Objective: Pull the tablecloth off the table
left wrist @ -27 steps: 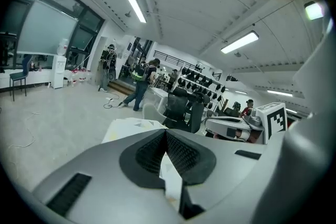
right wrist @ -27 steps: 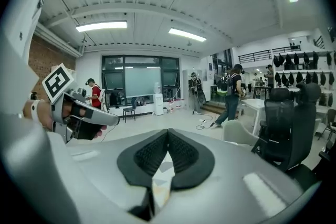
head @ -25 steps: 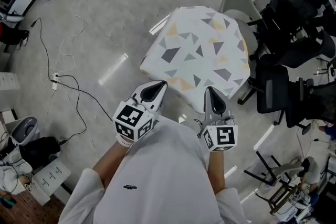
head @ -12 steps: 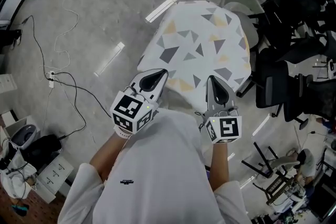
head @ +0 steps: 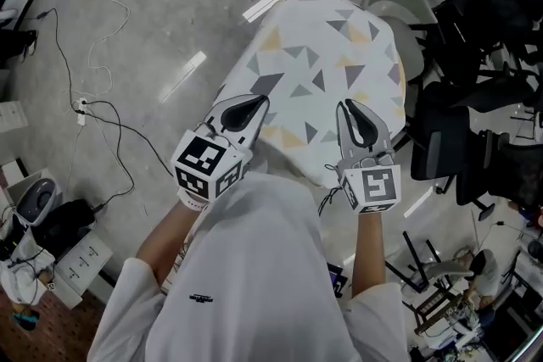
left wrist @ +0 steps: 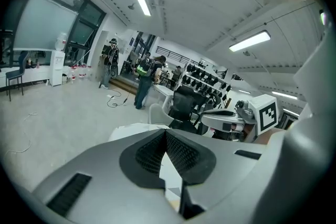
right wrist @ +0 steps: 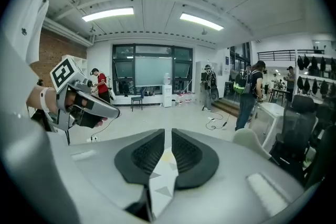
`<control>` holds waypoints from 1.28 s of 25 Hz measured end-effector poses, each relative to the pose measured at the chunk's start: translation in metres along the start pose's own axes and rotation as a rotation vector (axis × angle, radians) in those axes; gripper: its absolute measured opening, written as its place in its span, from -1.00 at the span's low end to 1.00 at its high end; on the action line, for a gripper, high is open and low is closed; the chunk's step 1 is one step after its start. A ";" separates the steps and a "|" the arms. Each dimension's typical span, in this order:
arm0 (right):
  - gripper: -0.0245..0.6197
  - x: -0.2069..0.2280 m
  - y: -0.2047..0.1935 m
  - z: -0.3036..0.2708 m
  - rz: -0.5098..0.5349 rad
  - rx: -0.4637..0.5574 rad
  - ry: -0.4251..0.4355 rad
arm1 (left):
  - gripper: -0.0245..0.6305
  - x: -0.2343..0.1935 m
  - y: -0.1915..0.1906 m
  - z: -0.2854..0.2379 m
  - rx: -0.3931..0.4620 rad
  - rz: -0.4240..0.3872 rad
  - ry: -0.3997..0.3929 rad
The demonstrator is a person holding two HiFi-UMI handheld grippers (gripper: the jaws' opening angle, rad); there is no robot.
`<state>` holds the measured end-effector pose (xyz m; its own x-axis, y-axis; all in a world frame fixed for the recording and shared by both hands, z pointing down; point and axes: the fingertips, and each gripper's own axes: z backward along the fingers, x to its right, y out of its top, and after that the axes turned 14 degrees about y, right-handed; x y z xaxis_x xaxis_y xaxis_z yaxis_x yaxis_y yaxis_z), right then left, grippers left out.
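here the left gripper (head: 264, 100), at lower centre of the head view, has its jaws closed: in the left gripper view its black ribbed pads (left wrist: 149, 152) meet at the tip with nothing pinched, and a sliver of tablecloth (left wrist: 170, 168) shows through the wedge behind them. the right gripper (head: 344, 106), just right of it, has its jaws a narrow slit apart and they have just been opening; in the right gripper view the pads (right wrist: 142, 157) stand clear of each other, the patterned cloth shows below through the gap, and nothing is gripped. both grippers hover over the near end of the tablecloth (head: 322, 55), which is white with grey and yellow triangles and lies draped over the table at upper centre of the head view. its near hem is hidden beneath the grippers and the person's white shirt (head: 254, 267), so whether either tip touches the fabric cannot be told. the table itself is covered and not visible. left of the cloth the pale floor (head: 170, 4) lies open, crossed only by thin cables (head: 102, 110) toward the left edge. right of it a pale chair (head: 399, 13) sits just beside the cloth's far right edge, and black office chairs (head: 475, 97) crowd the right edge, partly cut off by the frame.
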<state>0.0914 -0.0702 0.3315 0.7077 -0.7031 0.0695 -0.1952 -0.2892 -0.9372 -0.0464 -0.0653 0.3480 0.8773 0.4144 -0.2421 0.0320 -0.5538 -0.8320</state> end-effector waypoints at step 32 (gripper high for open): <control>-0.14 0.206 -0.113 -0.276 0.138 -0.385 0.535 | -0.90 -0.114 -0.027 -0.264 -0.128 -0.012 0.071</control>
<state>0.0718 -0.3614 0.5460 0.2448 -0.9464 0.2107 -0.5580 -0.3152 -0.7677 -0.0208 -0.2877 0.5298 0.9078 0.3724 -0.1927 0.0997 -0.6381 -0.7635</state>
